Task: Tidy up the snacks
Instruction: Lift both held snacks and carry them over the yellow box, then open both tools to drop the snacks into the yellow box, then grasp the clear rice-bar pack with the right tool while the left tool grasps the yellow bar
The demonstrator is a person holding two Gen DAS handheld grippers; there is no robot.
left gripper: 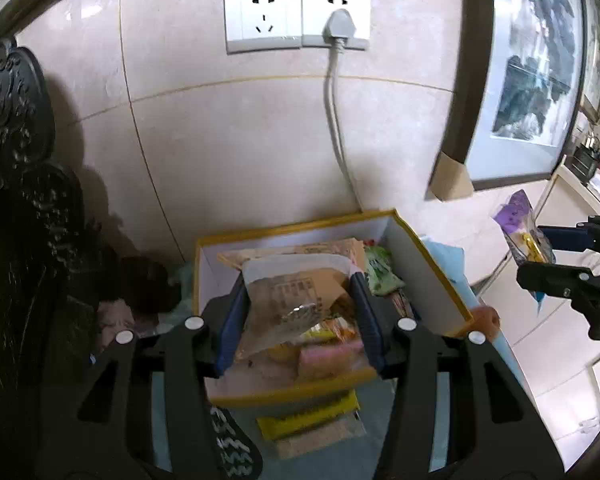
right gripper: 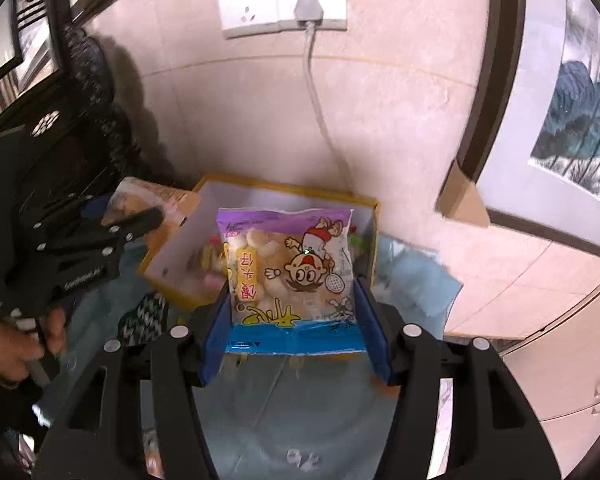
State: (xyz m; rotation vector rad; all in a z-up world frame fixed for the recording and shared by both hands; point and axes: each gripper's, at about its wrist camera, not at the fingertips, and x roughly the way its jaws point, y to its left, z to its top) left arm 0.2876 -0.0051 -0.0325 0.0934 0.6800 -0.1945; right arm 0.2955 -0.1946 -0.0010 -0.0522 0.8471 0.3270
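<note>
Your left gripper (left gripper: 300,312) jaws clamp crinkly clear packet (left gripper: 292,300) over yellow-rimmed box (left gripper: 428,280); right gripper (right gripper: 292,320) jaws pinch glossy purple bag (right gripper: 288,264), room w/ box rim below.

Behind my work: wall, sockets and pictures.

I face a pale tiled wall (left gripper: 228,128) with a double white socket plate (left gripper: 296,16) high up; a grey plug (left gripper: 340,24) sits in its right half and its grey cord (left gripper: 336,120) runs down the wall. To the right a framed landscape painting (left gripper: 528,80) leans against the wall, a cardboard protector (left gripper: 452,178) on its lower corner. To the left stands dark carved furniture (left gripper: 16,168). A light blue cloth (right gripper: 412,280) covers the surface under me, and a black-and-white patterned item (left gripper: 236,448) lies on it toward the near edge.
</note>
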